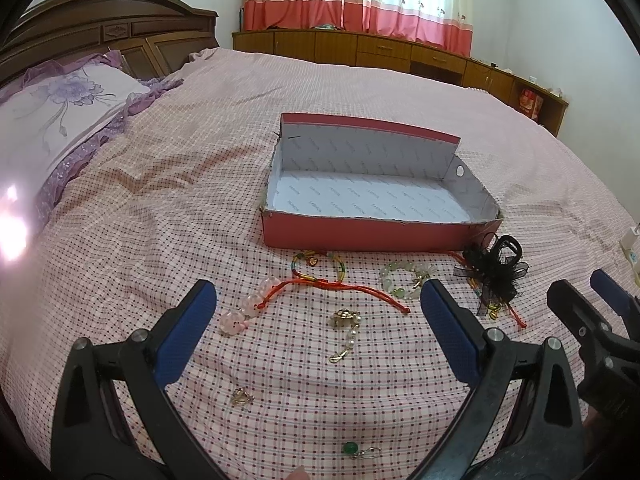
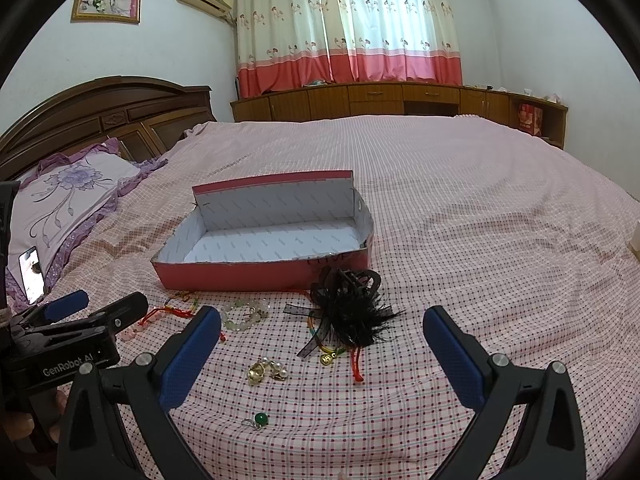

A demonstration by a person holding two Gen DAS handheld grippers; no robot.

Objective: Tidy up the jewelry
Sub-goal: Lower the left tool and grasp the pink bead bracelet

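Left wrist view: the left gripper (image 1: 318, 316) hangs low over the bed (image 1: 200, 152), its blue-padded fingers (image 1: 186, 332) spread wide with nothing between them. Ahead stands the pink box (image 1: 368, 234), lid flap upright at the back, long axis running left to right; its white lining repeats the word "FASHION". The jewelry lies on the checked bedspread just in front of the box: a red cord bracelet (image 1: 340, 286) stretched left to right, pink beads (image 1: 248, 308) at its left end, a pale green bead bracelet (image 1: 400, 282), a gold pearl chain (image 1: 346, 330) pointing toward the camera, a small gold charm (image 1: 242, 396), a green bead pendant (image 1: 356, 450), and a black feather hair clip (image 1: 494, 272) at the box's right corner. Open bedspread spreads left of the box and behind it.

Right wrist view: the right gripper (image 2: 322, 340) is likewise wide apart and holds nothing. The left gripper's body at the left edge reads "GenRobot AI". A phone (image 2: 32, 274) lies by the pillow (image 2: 68, 200). Right of the hair clip the bed is bare to its edge.
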